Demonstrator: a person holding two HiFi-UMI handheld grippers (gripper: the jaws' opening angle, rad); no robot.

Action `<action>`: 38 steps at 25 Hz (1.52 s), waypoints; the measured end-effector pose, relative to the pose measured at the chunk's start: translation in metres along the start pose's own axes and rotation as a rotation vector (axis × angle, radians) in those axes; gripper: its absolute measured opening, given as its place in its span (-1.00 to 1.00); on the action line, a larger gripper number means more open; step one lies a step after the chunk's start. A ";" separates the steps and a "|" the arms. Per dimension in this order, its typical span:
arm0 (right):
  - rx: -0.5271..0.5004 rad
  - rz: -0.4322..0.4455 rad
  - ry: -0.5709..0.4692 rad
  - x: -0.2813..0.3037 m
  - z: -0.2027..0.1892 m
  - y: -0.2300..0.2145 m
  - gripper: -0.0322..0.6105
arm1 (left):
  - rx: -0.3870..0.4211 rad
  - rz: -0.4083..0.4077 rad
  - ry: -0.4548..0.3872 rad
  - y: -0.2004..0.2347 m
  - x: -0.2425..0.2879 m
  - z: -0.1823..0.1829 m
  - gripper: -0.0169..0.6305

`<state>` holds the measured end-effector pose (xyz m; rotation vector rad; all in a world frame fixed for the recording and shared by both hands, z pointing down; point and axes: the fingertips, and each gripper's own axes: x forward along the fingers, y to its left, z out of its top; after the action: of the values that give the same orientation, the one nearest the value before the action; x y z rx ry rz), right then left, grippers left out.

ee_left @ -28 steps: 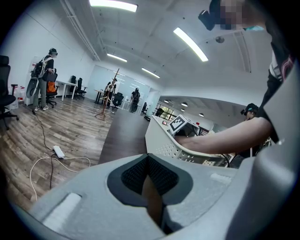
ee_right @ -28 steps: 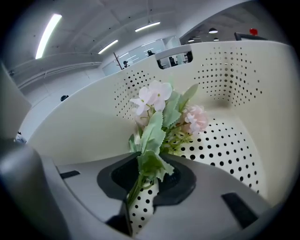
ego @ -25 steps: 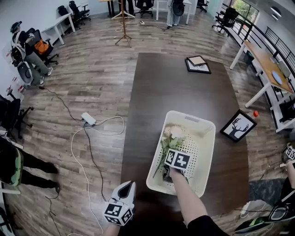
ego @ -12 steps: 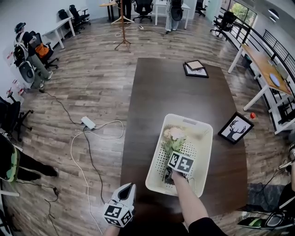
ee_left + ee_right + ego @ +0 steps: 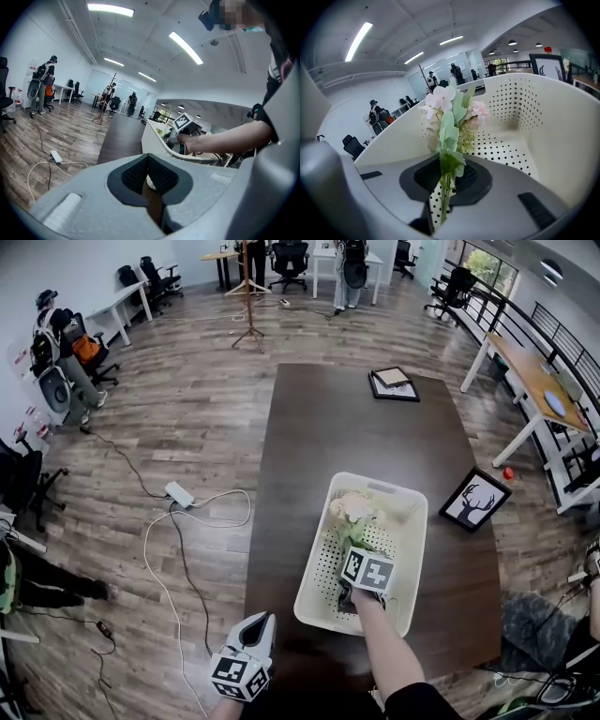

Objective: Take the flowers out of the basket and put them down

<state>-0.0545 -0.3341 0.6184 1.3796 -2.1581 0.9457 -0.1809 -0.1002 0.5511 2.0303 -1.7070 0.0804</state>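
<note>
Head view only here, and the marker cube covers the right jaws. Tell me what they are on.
Observer: The right gripper is shut on the green stems of the flowers; its jaws have just been closing.
Operator: Describe how the flowers sit.
Observer: They stand up ahead of the jaws, white and pink, with the dotted wall of the basket behind them.
Operator: Now report the left gripper.
Observer: The left gripper is shut with nothing in it.
</note>
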 end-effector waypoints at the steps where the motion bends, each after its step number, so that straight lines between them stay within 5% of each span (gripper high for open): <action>1: -0.004 0.002 -0.003 -0.002 0.001 0.000 -0.74 | 0.002 -0.001 -0.002 -0.001 0.000 0.000 -0.92; 38: -0.083 0.096 -0.176 -0.071 0.050 0.030 -0.74 | 0.041 -0.042 -0.042 -0.032 -0.013 0.001 -0.92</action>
<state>-0.0508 -0.3176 0.5281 1.3760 -2.3848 0.7847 -0.1538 -0.0854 0.5354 2.1108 -1.6998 0.0599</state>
